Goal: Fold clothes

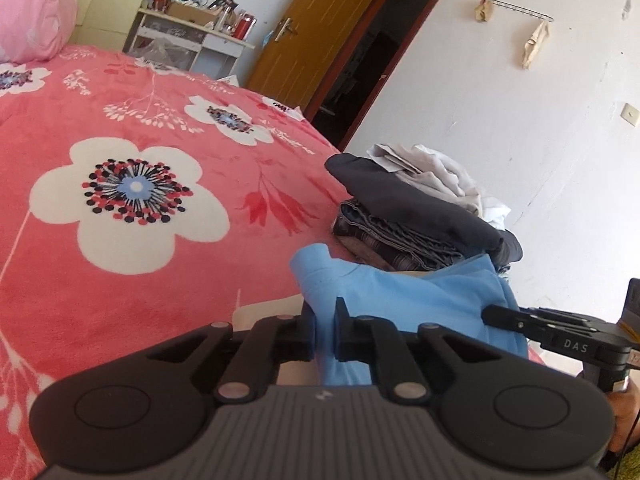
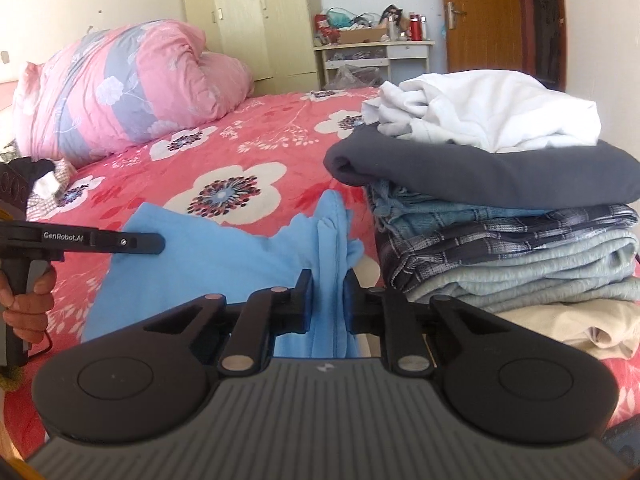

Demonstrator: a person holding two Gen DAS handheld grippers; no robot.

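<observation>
Since both grippers are already pinched on the light blue garment [image 1: 420,300], the trick now is keeping it taut. Left wrist view: the left gripper [image 1: 323,334] has its fingers nearly closed on a bunched blue edge, just in front of the folded stack [image 1: 420,216]. Right wrist view: the right gripper [image 2: 327,300] clamps another gathered fold right beside that stack, so I'd lift both evenly, away from the stack.
</observation>
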